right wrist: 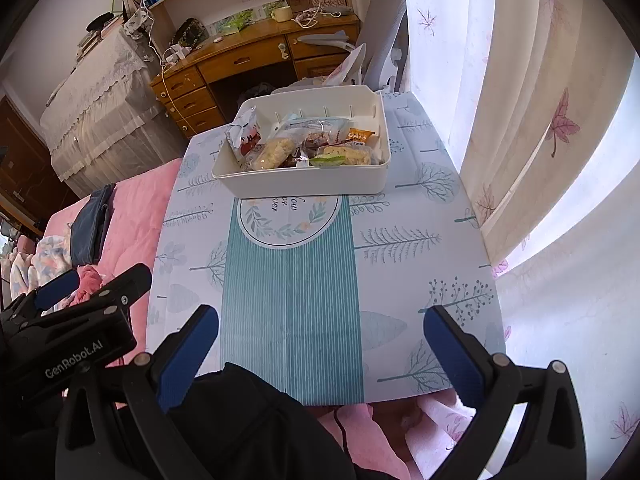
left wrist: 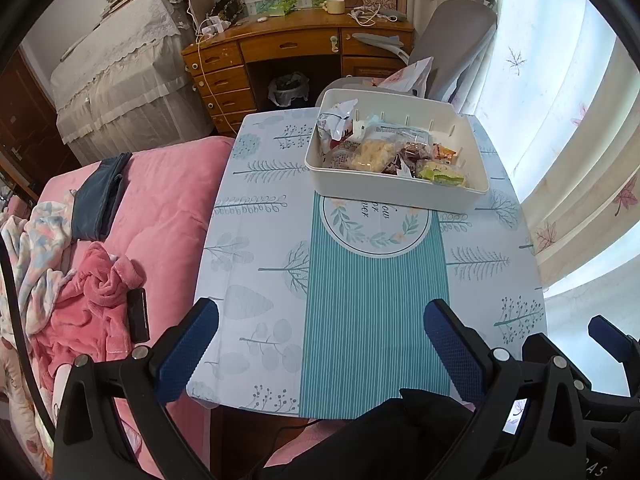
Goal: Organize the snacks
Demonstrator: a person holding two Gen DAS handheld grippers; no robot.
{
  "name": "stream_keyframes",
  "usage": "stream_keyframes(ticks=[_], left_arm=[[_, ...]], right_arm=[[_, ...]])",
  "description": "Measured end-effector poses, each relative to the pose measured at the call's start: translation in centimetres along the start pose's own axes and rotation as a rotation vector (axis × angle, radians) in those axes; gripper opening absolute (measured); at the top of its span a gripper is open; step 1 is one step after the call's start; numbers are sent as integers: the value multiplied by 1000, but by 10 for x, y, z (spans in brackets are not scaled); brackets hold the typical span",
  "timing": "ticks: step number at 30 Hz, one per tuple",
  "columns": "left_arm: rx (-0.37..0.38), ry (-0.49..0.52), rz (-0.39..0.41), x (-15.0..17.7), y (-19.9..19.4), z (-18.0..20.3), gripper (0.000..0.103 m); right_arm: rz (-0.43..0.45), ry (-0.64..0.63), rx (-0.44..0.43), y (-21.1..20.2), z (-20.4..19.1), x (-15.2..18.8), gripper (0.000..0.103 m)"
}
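Note:
A white plastic bin point(left wrist: 394, 196) point(right wrist: 304, 184) stands at the far end of the small table, on the teal striped runner point(left wrist: 372, 312) point(right wrist: 292, 300). Several wrapped snacks point(left wrist: 384, 150) point(right wrist: 304, 146) lie inside it, among them a silver-red packet point(left wrist: 336, 120) point(right wrist: 242, 130) leaning at the left end. My left gripper point(left wrist: 320, 316) hovers open over the table's near edge, nothing between its fingers. My right gripper point(right wrist: 320, 320) is open too, also above the near edge and well short of the bin. The left gripper's body point(right wrist: 76, 320) shows at the left of the right wrist view.
The table's cloth point(left wrist: 256, 240) is pale blue with tree prints. A pink bed point(left wrist: 160, 200) with clothes and a black phone point(left wrist: 138, 314) adjoins the table's left side. Curtains point(right wrist: 540, 140) hang close on the right. A grey chair point(left wrist: 452, 52) and a wooden desk point(left wrist: 288, 44) stand behind.

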State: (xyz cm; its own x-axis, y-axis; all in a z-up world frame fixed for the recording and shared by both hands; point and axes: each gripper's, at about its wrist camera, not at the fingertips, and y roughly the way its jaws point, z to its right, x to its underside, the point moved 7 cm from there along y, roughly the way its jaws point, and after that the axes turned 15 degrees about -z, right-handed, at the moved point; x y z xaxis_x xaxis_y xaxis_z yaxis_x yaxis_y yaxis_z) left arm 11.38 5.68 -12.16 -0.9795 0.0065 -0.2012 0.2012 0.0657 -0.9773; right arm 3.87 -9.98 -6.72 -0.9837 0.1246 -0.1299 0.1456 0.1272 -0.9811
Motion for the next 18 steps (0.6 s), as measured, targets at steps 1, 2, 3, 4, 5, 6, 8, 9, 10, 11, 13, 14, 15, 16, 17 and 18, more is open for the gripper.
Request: stream_keyframes(ticks=[1,2,3,4,5,6,8,9,10,11,13,14,15,16,17,18], left_arm=[[0,-1,1,0,0,0,102],[-1,-1,1,0,0,0,102],[-2,-2,1,1,0,1,102],[-2,-2,1,1,0,1,102],[-3,-3,1,1,0,1,102],[-3,-3,1,1,0,1,102],[-4,-3,1,1,0,1,102],[-4,-4,1,2,0,2,102],[-4,-4,1,2,-1,2,102],[-5,-4,1,2,-1,2,102],[-6,-5,1,3,-1,2,102],[-6,-5,0,3,-1,2,102],[-7,-7,0,3,-1,3,102],[-9,-9,-1,4,-1,4,102],[-10,-11,-1,5,-2,5,102],[-12,-13,-1,6,-3,6,102]], right_arm=[[-1,-1,-1,0,0,0,103],[-1,-1,-1,0,0,0,103],[-1,0,-1,0,0,0,103],[-1,0,-2,0,0,0,103],[-1,0,-1,0,0,0,103],[-1,1,0,0,0,0,103],[-5,-2,-2,0,0,0,103],[-5,-1,-2,0,0,0,103],[-4,-1,-2,0,0,0,103],[-5,-1,-2,0,0,0,103],[-5,-2,-4,-1,0,0,103],[-6,-1,-3,-1,0,0,103],[-7,-2,-5,0,1,0,103],[-10,-4,-8,0,2,1,103],[-12,-6,-9,1,4,2,103],[-14,-8,-12,2,6,3,103]])
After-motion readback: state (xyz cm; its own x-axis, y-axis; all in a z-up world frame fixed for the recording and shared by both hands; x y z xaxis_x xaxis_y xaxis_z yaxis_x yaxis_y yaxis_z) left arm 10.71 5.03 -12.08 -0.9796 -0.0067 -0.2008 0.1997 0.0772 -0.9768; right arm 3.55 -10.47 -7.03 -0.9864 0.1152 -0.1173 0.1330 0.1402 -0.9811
